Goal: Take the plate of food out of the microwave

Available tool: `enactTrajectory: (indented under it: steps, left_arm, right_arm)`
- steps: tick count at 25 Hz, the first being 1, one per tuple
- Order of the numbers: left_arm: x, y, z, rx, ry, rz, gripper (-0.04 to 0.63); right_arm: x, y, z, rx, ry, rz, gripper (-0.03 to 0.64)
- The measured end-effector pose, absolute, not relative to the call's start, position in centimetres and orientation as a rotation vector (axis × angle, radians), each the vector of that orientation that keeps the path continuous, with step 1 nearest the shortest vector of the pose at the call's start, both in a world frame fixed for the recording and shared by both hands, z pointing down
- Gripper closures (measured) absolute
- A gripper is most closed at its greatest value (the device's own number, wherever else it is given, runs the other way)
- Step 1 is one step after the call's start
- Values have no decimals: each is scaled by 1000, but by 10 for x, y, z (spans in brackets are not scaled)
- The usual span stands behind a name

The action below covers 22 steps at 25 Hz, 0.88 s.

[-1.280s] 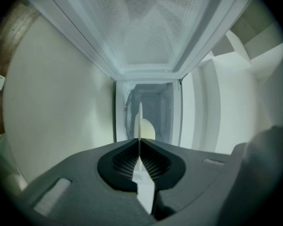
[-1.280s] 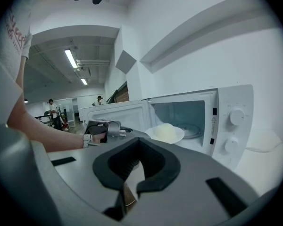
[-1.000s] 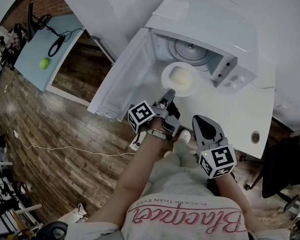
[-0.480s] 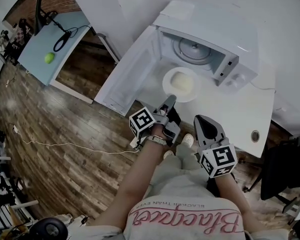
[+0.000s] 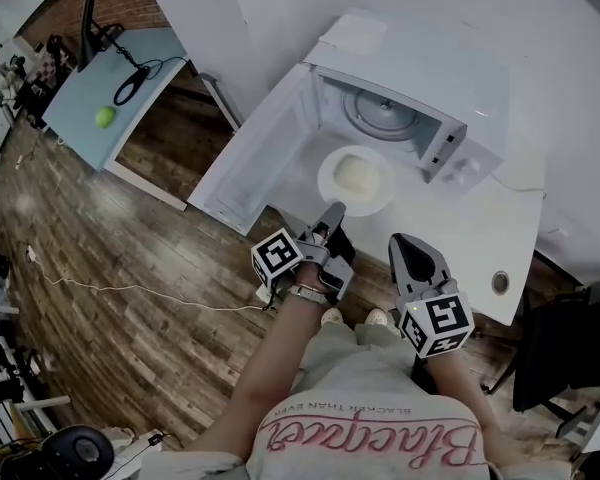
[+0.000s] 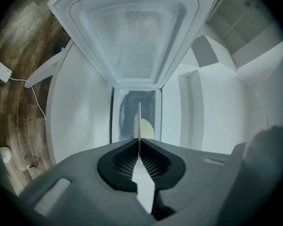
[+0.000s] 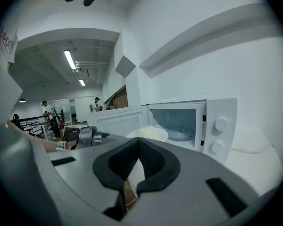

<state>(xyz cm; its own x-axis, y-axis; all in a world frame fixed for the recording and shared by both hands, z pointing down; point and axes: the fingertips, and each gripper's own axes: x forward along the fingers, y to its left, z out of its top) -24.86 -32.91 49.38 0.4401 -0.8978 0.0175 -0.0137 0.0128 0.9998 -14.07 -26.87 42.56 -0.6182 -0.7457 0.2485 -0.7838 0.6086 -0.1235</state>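
Observation:
The white microwave [image 5: 460, 78] stands on the white table [image 5: 480, 238] with its door [image 5: 260, 158] swung wide open to the left. A white plate [image 5: 355, 178] with pale food [image 5: 352, 176] is outside the oven, just in front of its opening. My left gripper [image 5: 332, 211] is shut on the plate's near rim; the left gripper view shows the rim [image 6: 139, 119] edge-on between the pads, with the food [image 6: 146, 128] beyond. My right gripper [image 5: 408, 246] is shut and holds nothing, hanging back at the table's front edge. The right gripper view shows the plate [image 7: 151, 133] beside the microwave [image 7: 219, 126].
The empty glass turntable [image 5: 385, 113] lies inside the oven. A cable hole [image 5: 500, 282] sits in the table's right corner, and a dark chair [image 5: 565, 348] stands beyond it. Far left, a light blue table [image 5: 90, 88] carries a green ball [image 5: 105, 116] and cables.
The left gripper has drawn back slightly toward me with the plate, which now sits a little farther from the oven opening. The right gripper has stayed in place.

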Motion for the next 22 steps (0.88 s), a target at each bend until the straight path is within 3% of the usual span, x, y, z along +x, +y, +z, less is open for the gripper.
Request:
enactTrajectory:
  steps: [22]
  left_arm:
    - [-208,-309,426,1527,-898,-882,577]
  right_arm:
    - [-90,-286,379,1354,-2726,189,607]
